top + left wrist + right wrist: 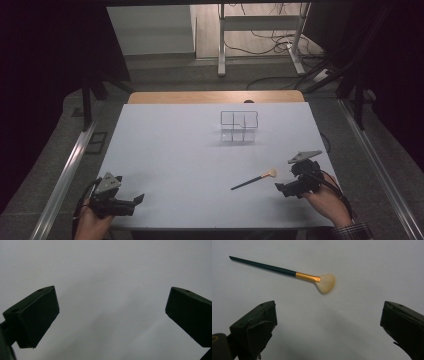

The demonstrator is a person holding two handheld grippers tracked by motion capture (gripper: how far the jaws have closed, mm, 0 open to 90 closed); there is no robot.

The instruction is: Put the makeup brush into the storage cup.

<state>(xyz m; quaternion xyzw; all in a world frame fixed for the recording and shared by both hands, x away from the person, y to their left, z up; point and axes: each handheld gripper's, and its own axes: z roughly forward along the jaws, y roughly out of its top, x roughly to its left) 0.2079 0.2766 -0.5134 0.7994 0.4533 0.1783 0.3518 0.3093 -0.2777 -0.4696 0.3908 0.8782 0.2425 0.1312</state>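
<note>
Brush point(287, 271) lies flat on the white tabletop point(190, 165), just ahead of the right tongs point(328, 325), which are spread wide and empty. Looks super light and skinny, so I'd pinch the dark stiff handle mid-length, not the soft fan bristles. Left tongs point(112, 312) are spread too, hovering over bare tabletop. The clear organizer point(239, 127) stands farther back.

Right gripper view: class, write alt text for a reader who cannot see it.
A fan brush with a dark handle, gold ferrule and pale bristles lies on a white table, just beyond the open black tongs, untouched.
</note>
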